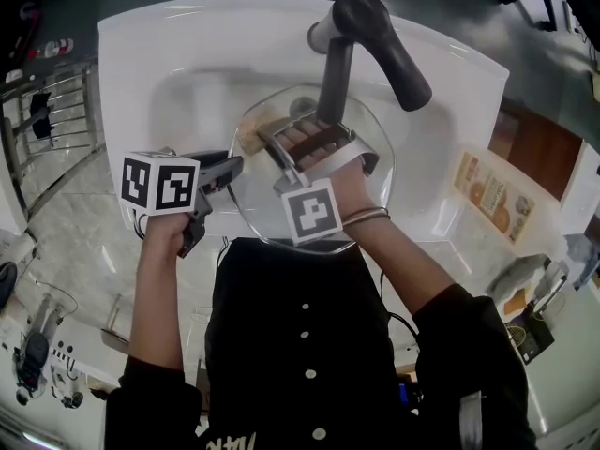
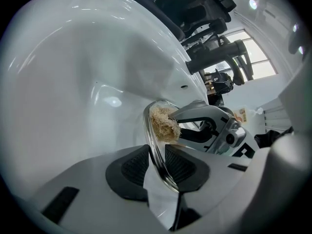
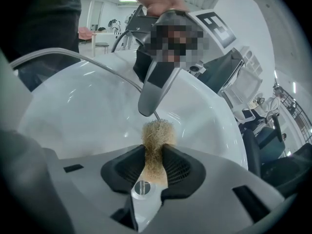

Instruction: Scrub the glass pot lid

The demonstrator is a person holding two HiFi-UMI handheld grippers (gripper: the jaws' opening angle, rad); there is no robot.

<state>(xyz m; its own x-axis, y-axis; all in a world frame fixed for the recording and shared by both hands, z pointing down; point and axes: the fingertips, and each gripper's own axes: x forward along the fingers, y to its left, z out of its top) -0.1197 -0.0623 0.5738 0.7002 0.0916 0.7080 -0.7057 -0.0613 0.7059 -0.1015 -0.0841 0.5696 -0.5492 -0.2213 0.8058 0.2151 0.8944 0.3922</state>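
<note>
In the head view, find the glass pot lid held tilted over the white sink, below the dark faucet, not resting on the basin. In the left gripper view, see the left gripper pinching the lid by its rim, one ribbed pad on each face of the glass. In the right gripper view, see the right gripper clamped on a tan fibrous scrubber, pressed against the lid's face near the edge far from the person.

Expect a stiff, rather heavy and breakable thing: glass with what looks like a thin metal band around the rim. Probably slippery when wet, although cannot confirm water or soap here. Take hold only at the rim, as now, with the pads well over the band. Grip firmly, to resist turning around that single pinch when pushed by the scrubber. Keep strokes light on the side far from the pinch, and keep clear of the faucet and the hard basin to avoid a knock. Treat the scrubber as soft and light, squeezed flat between the pads.

For writing: find only black and white square markers on both cubes, no letters. Beside the sink at the right, notice a carton with printed pictures, its text too small to read. No brand readable on faucet or lid.
</note>
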